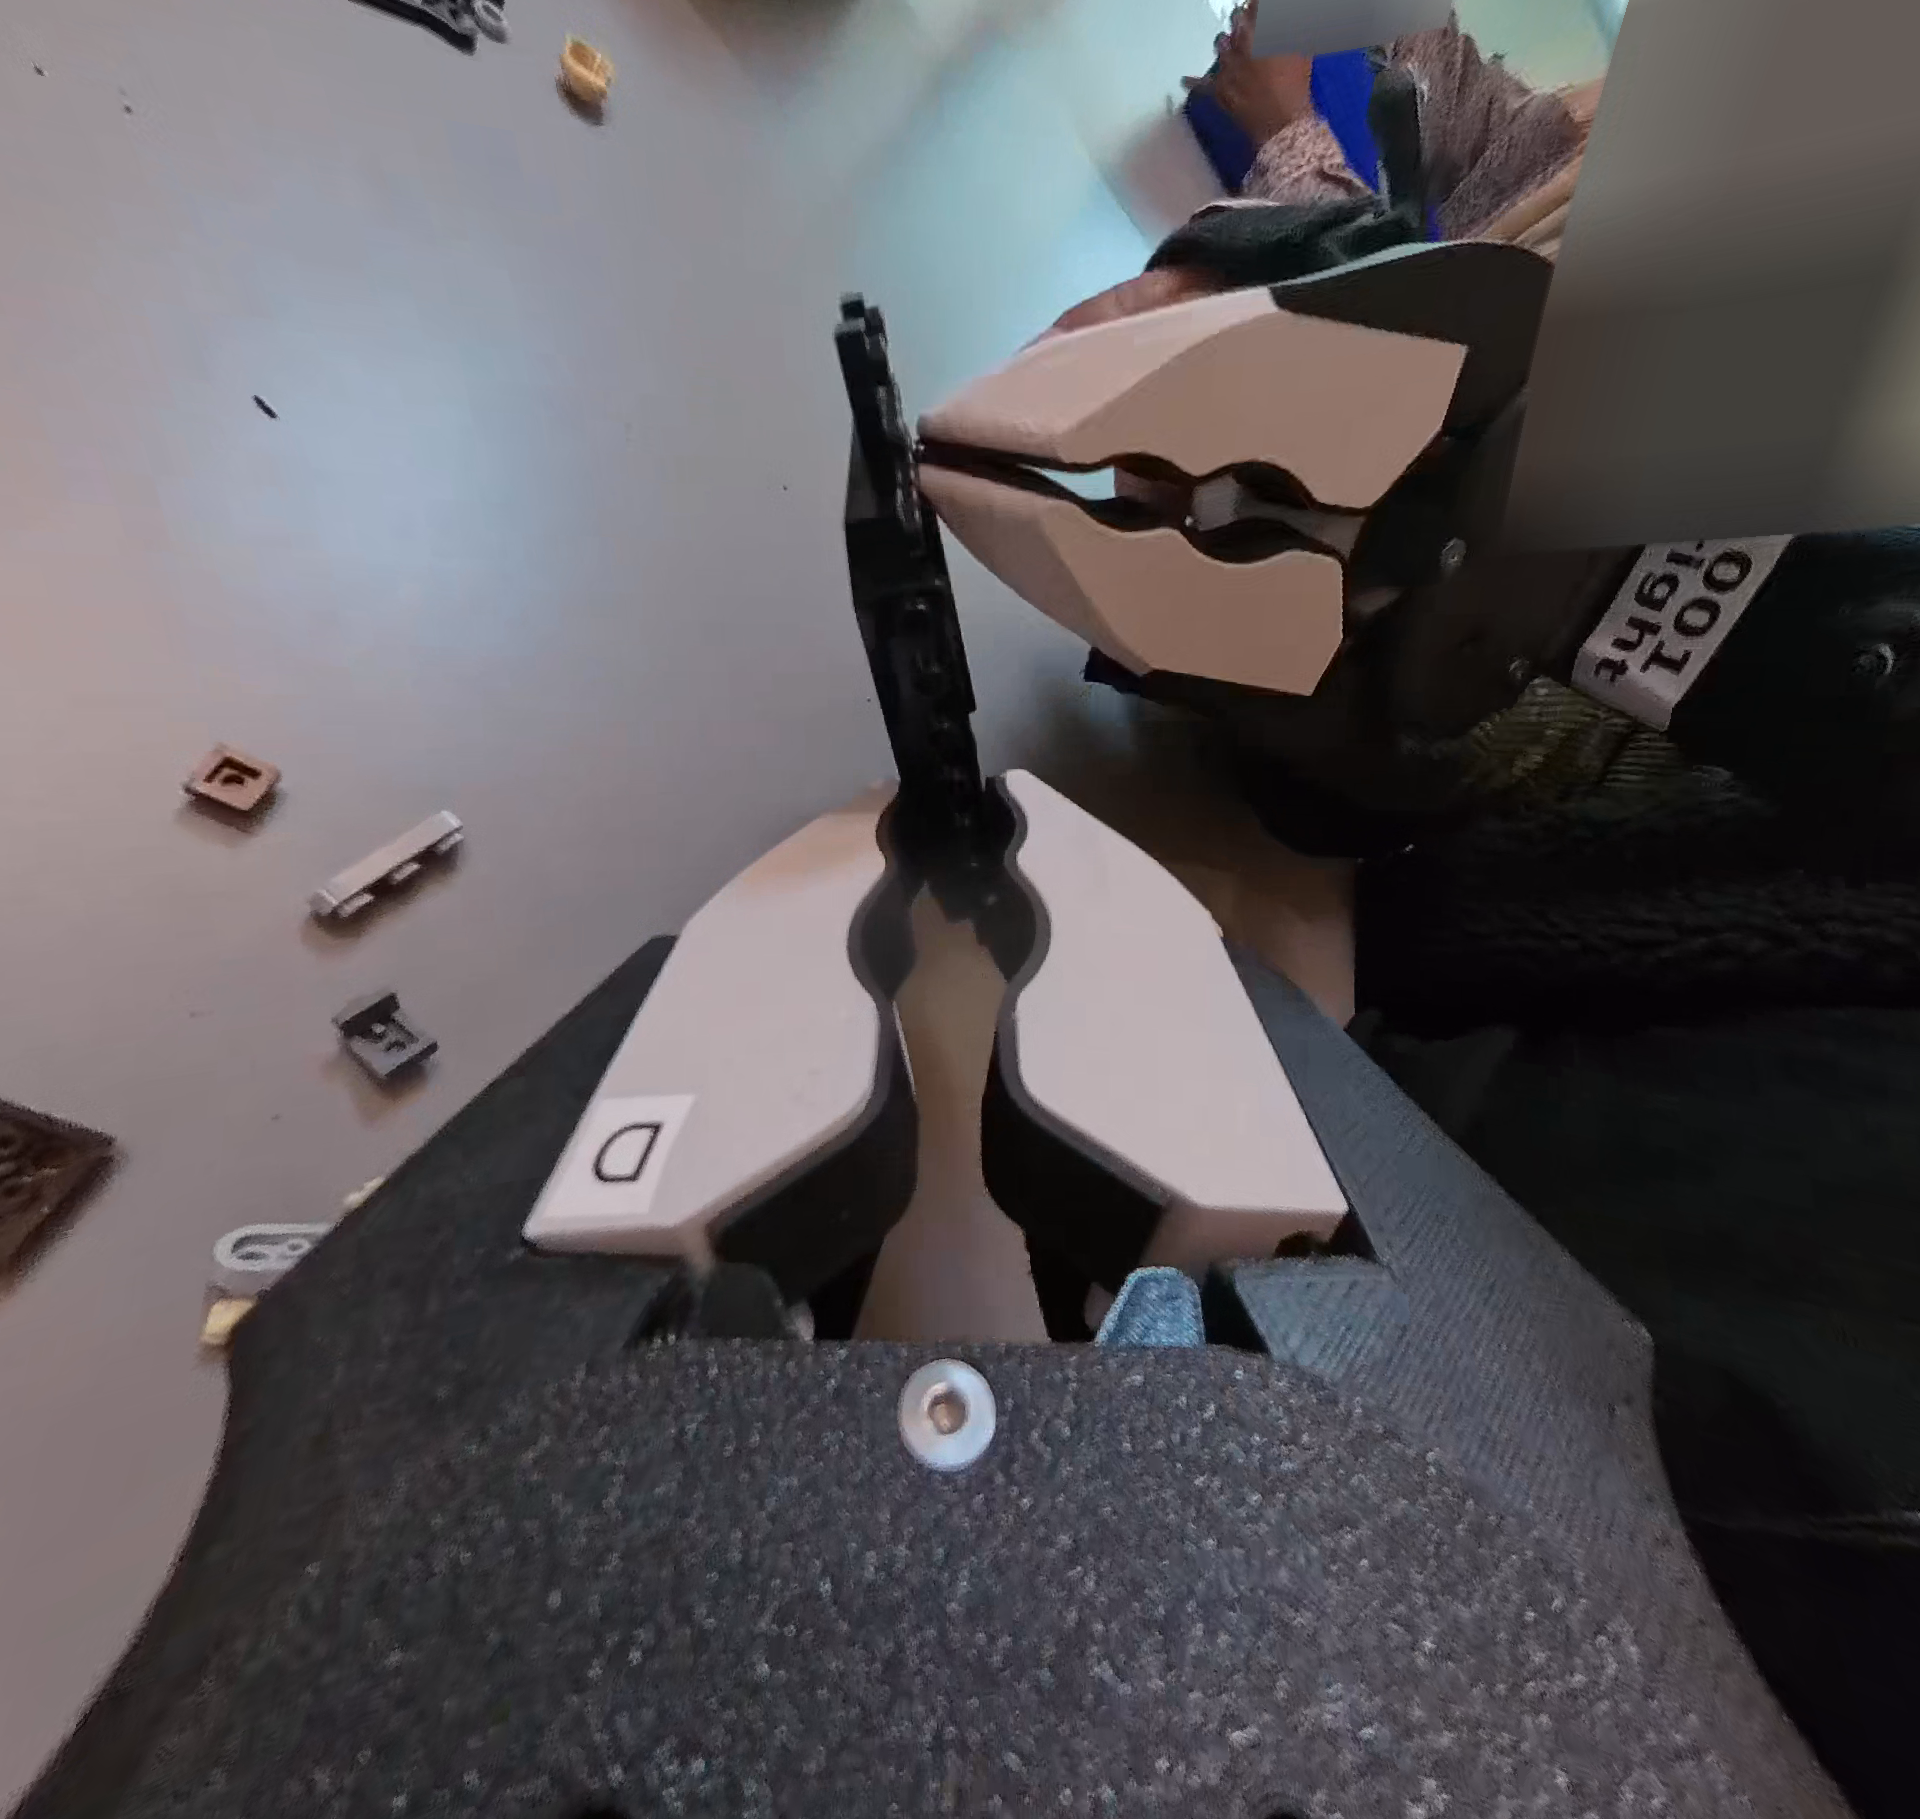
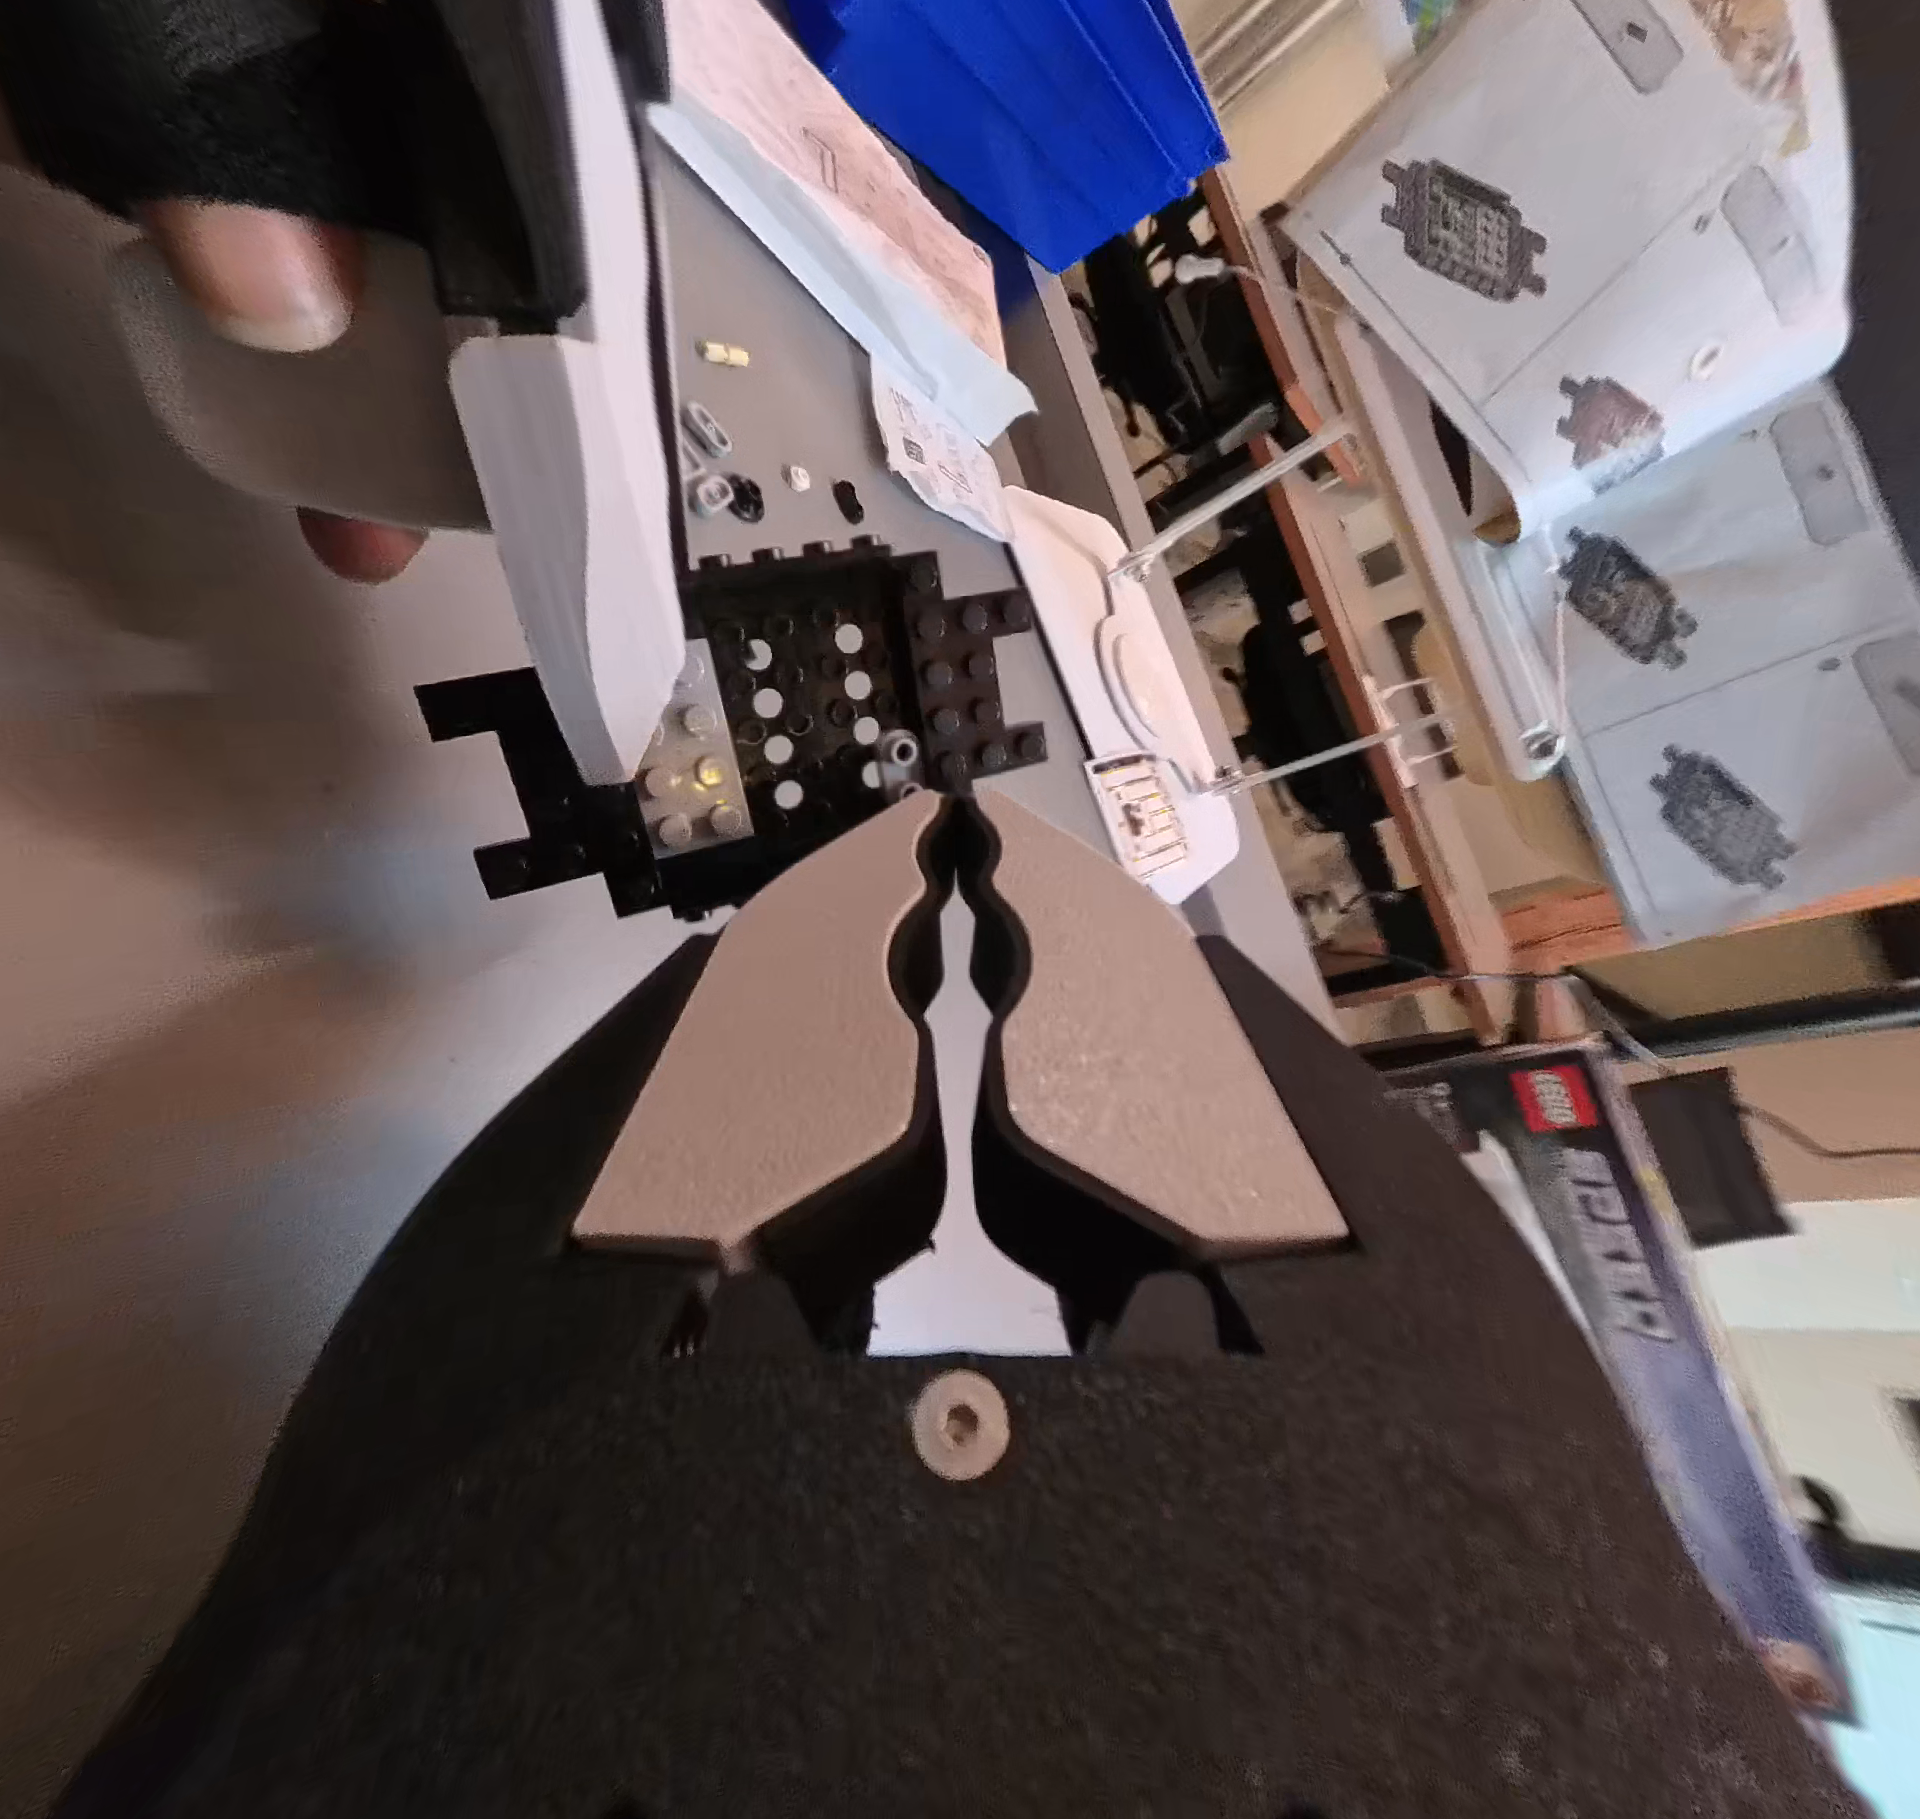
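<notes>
Left gripper point(image 1: 951, 839) clenched on the lower edge of a black brick chassis point(image 1: 909, 564), held on edge above the grey table point(image 1: 468, 419). Right gripper point(image 1: 925, 444), jaws closed with nothing between, tips touching the chassis from 3 o'clock; loose bricks point(image 1: 387, 865) at 9 o'clock

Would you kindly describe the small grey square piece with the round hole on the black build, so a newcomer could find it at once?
Start at the black studded chassis clamped in the left gripper. Follow its perforated middle to the edge nearest the right gripper, whose tips are closed. The grey square piece sits there: smaller than the grey studded plate opposite, with one round hole.
</notes>
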The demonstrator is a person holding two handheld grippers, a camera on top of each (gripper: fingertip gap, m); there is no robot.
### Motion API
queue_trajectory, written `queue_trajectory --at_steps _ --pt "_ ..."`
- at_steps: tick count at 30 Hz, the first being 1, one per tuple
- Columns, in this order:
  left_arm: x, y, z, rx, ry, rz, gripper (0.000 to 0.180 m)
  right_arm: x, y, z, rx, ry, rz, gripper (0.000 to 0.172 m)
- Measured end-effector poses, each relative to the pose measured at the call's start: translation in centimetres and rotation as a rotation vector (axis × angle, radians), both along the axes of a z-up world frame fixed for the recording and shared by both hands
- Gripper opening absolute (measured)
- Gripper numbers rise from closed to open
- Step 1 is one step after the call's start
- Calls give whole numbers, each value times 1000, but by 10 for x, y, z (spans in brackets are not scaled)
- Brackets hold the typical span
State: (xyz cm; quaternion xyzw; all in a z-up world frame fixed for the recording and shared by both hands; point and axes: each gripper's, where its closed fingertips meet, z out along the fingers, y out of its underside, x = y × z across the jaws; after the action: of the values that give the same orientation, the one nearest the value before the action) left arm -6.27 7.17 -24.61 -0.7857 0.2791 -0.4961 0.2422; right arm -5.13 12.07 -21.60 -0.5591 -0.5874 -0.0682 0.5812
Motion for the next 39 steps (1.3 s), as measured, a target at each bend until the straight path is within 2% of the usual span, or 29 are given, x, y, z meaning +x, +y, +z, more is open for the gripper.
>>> queue_trajectory --at_steps 5,6,7,9,13,18,25,30,33,35,39 --pt "-2 1 -4 -38 -3 10 11 1 -7 11 25 43 58 0" --pt "-2 3 -5 -37 -2 19 11 1 -7 11 -14 60 56 0" --pt "-2 4 -5 -27 0 30 11 0 -5 7 -75 77 43 19" --pt "-2 7 -6 -6 19 48 11 0 -2 -3 -194 105 16 32" --pt "3 6 -7 76 75 58 11 -1 3 -4 -376 284 -22 33" --pt "5 8 -9 190 177 88 12 -3 2 -7 -571 426 -12 24" --pt "5 6 -13 252 260 78 13 -4 3 -12 -550 379 -6 21" --pt "3 12 -17 237 276 103 12 0 8 -17 -515 320 -60 21" --pt "-4 21 -17 228 278 139 11 6 11 -20 -516 304 -74 13" --pt "-9 18 -25 200 297 137 11 20 22 -10 -384 282 -129 4" --pt "-11 21 -24 154 258 145 11 25 14 -4 -433 335 -74 0"
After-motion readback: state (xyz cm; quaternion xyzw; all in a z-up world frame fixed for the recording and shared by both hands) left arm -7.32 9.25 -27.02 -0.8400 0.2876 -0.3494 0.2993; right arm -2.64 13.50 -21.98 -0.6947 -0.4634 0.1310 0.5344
